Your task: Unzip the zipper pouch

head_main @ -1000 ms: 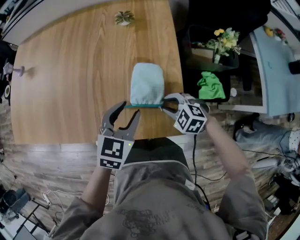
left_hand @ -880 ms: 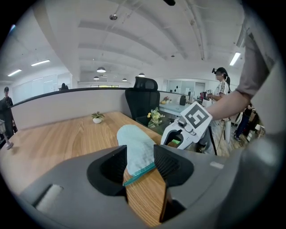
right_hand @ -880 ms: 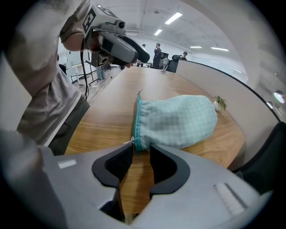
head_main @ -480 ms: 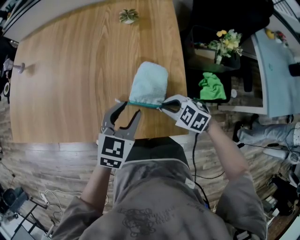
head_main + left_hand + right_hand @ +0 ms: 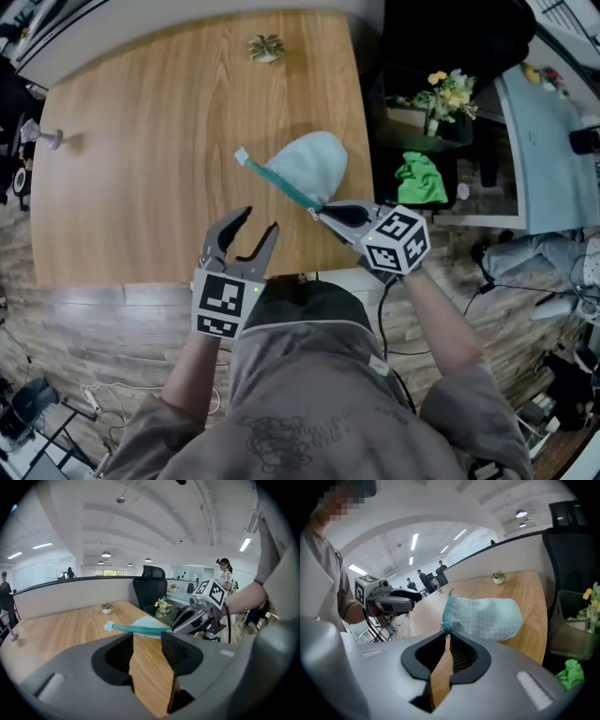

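While the right tongs [image 5: 317, 210] are pressed together on one end of the teal zipper [image 5: 277, 180], the zipper pouch [image 5: 317, 161] hangs out from that single pinch, seemingly lifted off the table [image 5: 169, 141] near its right edge; the right gripper view shows the tongs [image 5: 446, 633] nipping only the very tip of the zipper band, and whether that is the slider's pull or just the fabric end I cannot tell. The left tongs [image 5: 260, 219] are spread and empty, held low over the table's near edge, apart from the pouch; their own view shows bare wood between them.

The main risk, as I judge it, is pulling with nothing to anchor the far end; the whole pouch would simply follow the right tongs and the zipper would not open. The pale tab [image 5: 240, 155] at the zipper's free end looks like the natural anchor, but it is small and swinging free, so the left tongs may miss it or catch cloth instead, which could jam the slider. The thin pinch could also slip; the pouch might then drop past the table's edge.
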Available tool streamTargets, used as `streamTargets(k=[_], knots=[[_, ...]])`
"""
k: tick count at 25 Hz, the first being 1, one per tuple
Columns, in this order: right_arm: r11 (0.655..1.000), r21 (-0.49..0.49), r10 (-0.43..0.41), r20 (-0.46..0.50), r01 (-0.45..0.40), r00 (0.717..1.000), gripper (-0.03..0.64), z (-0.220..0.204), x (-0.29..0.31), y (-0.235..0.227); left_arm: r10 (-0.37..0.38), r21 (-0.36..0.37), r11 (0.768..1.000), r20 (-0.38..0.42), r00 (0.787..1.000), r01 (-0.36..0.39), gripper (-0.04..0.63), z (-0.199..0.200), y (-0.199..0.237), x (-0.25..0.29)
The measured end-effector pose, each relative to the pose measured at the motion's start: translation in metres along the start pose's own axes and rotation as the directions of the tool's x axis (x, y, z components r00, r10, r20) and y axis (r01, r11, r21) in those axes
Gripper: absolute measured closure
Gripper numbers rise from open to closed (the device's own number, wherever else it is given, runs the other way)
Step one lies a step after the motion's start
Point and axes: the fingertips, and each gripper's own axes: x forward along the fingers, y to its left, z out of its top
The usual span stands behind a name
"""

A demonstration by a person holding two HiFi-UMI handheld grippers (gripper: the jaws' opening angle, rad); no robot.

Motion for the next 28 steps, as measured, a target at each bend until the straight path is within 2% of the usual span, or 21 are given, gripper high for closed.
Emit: streamTargets(k=[4, 12, 18, 23, 26, 28], knots=[[0.998, 0.062, 0.008, 0.085, -0.013, 0.996, 0.577, 0.031, -0.017, 0.022, -0.003, 0.017, 1.0, 0.015, 1.0, 0.002, 0.41, 0.022, 0.004, -0.02], [0.997, 0.069, 0.01, 0.19, -0.023, 0.982, 0.58, 0.083, -0.052, 0.073, -0.018, 0.076, 0.997, 0.068, 0.998, 0.013, 0.41, 0.071, 0.008, -0.067], [0.994, 0.093, 0.019, 0.292, -0.048, 0.956, 0.58, 0.114, -0.083, 0.112, -0.046, 0.134, 0.991, 0.103, 0.994, 0.032, 0.41, 0.099, -0.003, -0.099], [0.993, 0.105, 0.013, 0.359, -0.054, 0.933, 0.58, 0.132, -0.108, 0.133, -0.059, 0.149, 0.988, 0.132, 0.989, 0.039, 0.411, 0.114, -0.01, -0.117], [0.995, 0.092, 0.009, 0.366, -0.046, 0.931, 0.58, 0.139, -0.116, 0.14, -0.1, 0.175, 0.982, 0.164, 0.981, 0.071, 0.411, 0.127, -0.016, -0.122], [0.996, 0.08, 0.01, 0.355, -0.041, 0.935, 0.58, 0.14, -0.118, 0.143, -0.15, 0.218, 0.97, 0.185, 0.971, 0.108, 0.413, 0.136, -0.026, -0.125]])
